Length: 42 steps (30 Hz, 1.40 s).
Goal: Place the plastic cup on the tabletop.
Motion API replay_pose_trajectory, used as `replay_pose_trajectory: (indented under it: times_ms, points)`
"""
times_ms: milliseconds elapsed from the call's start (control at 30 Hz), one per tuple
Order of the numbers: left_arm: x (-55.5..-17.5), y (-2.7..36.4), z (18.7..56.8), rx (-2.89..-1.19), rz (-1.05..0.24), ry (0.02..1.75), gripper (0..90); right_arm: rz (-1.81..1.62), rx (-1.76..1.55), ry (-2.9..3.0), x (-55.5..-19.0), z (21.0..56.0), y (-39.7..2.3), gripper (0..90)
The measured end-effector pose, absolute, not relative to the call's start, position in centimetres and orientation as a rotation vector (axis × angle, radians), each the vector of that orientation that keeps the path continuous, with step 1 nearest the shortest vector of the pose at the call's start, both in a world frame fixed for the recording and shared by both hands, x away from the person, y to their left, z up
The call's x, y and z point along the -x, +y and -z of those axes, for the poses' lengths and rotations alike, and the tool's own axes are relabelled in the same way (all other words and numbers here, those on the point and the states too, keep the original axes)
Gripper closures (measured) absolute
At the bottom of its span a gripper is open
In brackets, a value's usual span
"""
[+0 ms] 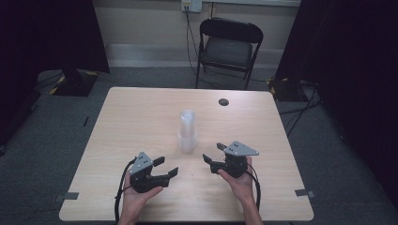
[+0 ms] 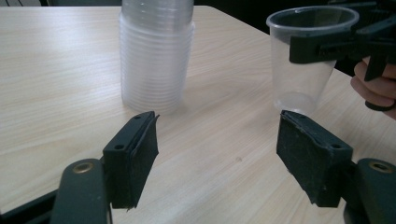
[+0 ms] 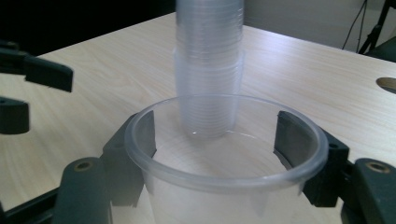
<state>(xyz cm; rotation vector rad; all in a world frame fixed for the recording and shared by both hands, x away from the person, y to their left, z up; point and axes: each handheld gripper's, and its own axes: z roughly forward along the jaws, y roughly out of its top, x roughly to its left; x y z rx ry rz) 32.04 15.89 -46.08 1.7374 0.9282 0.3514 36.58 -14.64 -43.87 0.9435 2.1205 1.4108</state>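
On the table (image 1: 141,112), right hand-held gripper (image 3: 215,140) clasping unmarked clear cup (image 3: 224,177); left hand-held gripper (image 2: 217,154) released.

Black folding chair (image 1: 229,47) stands on grey carpet (image 1: 155,77).

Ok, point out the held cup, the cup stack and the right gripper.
Cup (image 3: 224,177): right gripper view, front rim.
Stack (image 2: 156,56): left gripper view, ribbed side.
Right gripper (image 1: 212,153): high view, between its fingertips.

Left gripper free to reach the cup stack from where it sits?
Probably yes: the left gripper stands open and empty, with bare table between it and the cup stack; the single cup sits off to the side.
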Motion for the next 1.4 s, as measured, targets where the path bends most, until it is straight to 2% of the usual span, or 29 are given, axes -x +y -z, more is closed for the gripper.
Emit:
replay_pose_trajectory:
  times_ms: [600,1033,1400]
  points:
    - [-32.1,16.6,46.4,-1.765,-0.360,0.959,23.5,-1.387,-1.004,2.050,-38.8,42.3,-15.6,29.4]
    - [-32.5,17.0,46.8,-1.759,-0.363,0.984,17.3,-1.362,-1.067,2.014,-42.5,42.1,-15.5,29.1]
    - [-32.4,17.2,47.1,-1.760,-0.347,0.994,17.1,-1.351,-1.145,1.971,-45.9,42.8,-15.9,28.5]
